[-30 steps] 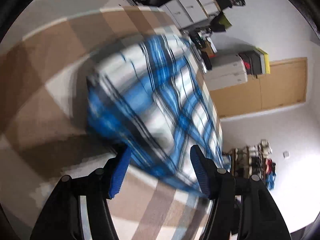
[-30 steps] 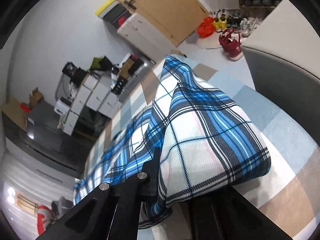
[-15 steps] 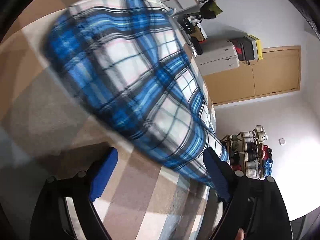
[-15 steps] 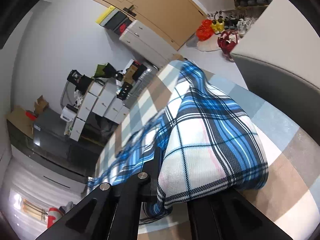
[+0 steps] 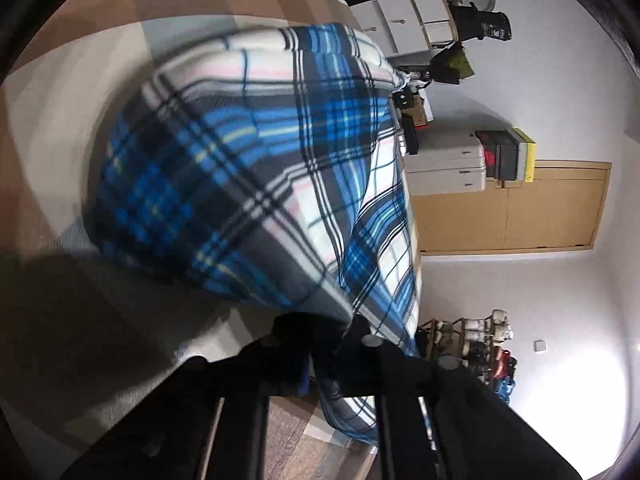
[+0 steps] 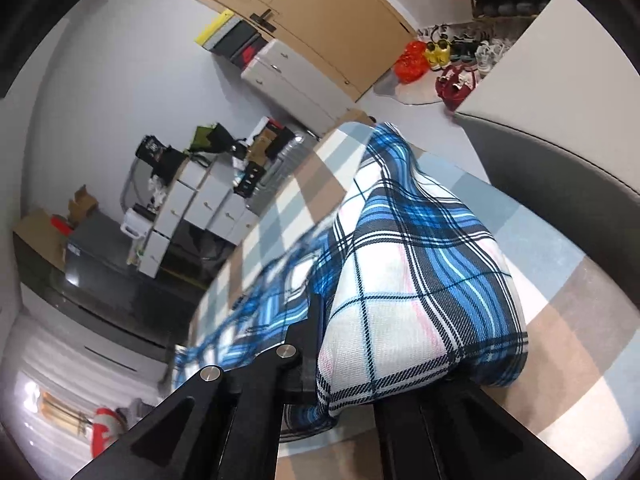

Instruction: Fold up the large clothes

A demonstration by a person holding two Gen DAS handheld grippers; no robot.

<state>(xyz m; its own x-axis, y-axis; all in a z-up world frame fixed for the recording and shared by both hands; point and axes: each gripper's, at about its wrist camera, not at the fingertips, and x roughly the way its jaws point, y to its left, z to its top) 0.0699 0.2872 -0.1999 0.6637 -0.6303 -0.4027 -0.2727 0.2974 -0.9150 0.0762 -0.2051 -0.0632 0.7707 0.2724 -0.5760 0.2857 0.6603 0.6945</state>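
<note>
Two grippers, left [image 5: 324, 344] and right [image 6: 344, 364], angled downward, each clenched on plaid blanket [image 6: 416, 280]; blanket's long axis along checked bed [image 6: 560, 344] edge.

Room clutter around a checked bed cover

Brown, grey and white checked cover [image 6: 560, 320]; wooden double door [image 5: 552, 208] beside white drawer units [image 6: 200, 204]; shoe rack [image 5: 476, 340] far right; red bag [image 6: 412, 62] and shoes [image 6: 456, 80] on floor

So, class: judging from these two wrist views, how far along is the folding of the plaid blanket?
Done: the plaid blanket is already doubled into a bulky fold on the checked bedcover. In hand: the right tongs pinch one edge, and the left tongs, jaws just closed, grip another. Left: part of the fabric still trails flat across the bed, so further folds and squaring remain.
</note>
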